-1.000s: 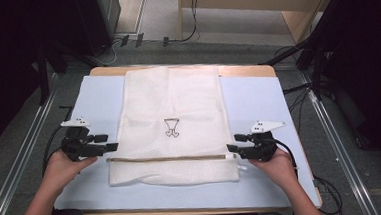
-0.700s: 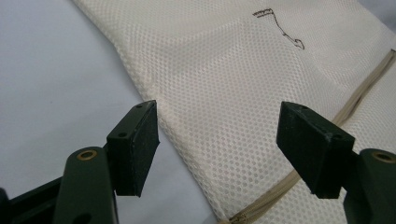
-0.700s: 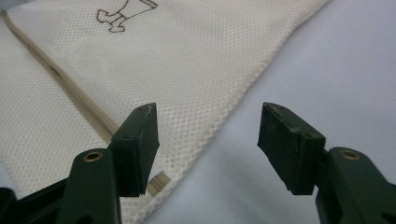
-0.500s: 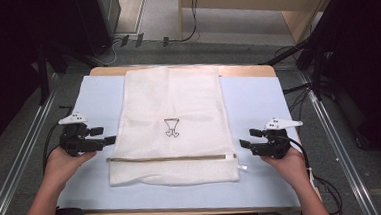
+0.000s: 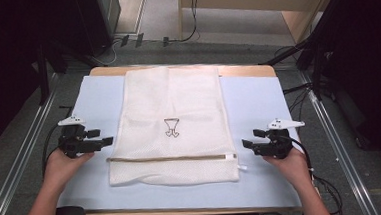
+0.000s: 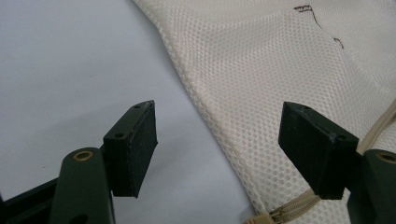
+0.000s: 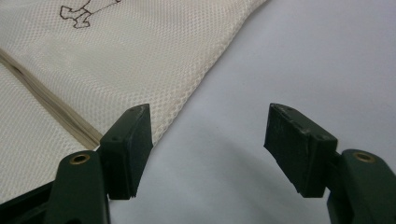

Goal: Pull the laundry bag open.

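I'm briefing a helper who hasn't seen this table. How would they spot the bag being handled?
On the pale blue mat covering the wooden table lies a cream-white rectangular mesh laundry bag, flat at the centre. A tan zipper crosses it near the person's edge, and a small dark drawn emblem marks its middle.

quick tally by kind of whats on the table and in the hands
mesh bag: 1
blue mat: 1
grippers: 2, left gripper and right gripper, both open, beside the bag
total: 4
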Demonstrator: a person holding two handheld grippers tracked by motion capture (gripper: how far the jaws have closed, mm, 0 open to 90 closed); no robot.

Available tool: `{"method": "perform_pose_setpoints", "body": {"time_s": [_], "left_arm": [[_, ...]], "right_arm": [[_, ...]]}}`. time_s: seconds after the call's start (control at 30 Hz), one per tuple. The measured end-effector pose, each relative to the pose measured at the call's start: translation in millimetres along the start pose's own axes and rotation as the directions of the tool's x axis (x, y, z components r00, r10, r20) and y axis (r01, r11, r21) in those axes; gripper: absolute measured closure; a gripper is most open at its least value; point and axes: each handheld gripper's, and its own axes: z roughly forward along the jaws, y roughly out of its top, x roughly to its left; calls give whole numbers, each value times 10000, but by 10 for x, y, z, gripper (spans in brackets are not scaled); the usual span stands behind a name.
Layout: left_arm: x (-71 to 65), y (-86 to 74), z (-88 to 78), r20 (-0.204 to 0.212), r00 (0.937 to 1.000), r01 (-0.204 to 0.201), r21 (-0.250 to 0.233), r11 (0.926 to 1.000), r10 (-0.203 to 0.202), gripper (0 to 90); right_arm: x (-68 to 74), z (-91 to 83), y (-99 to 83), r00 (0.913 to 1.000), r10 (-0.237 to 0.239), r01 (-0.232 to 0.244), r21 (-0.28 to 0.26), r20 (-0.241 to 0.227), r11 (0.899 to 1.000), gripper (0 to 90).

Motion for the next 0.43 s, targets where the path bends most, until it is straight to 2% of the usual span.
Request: {"method": "perform_pose_setpoints", "body": {"time_s": [0.27,0.43], "left_arm": [[23,-21,28,-94,9999,143,119,9998,-142,279],[40,-14,32,-135,9994,308,-44,9995,-308,266]], "right_arm": [[8,18,-19,10000,42,-42,158,-21,9999,314],[9,55,-26,10000,52,-51,298,-45,9995,298]]}}
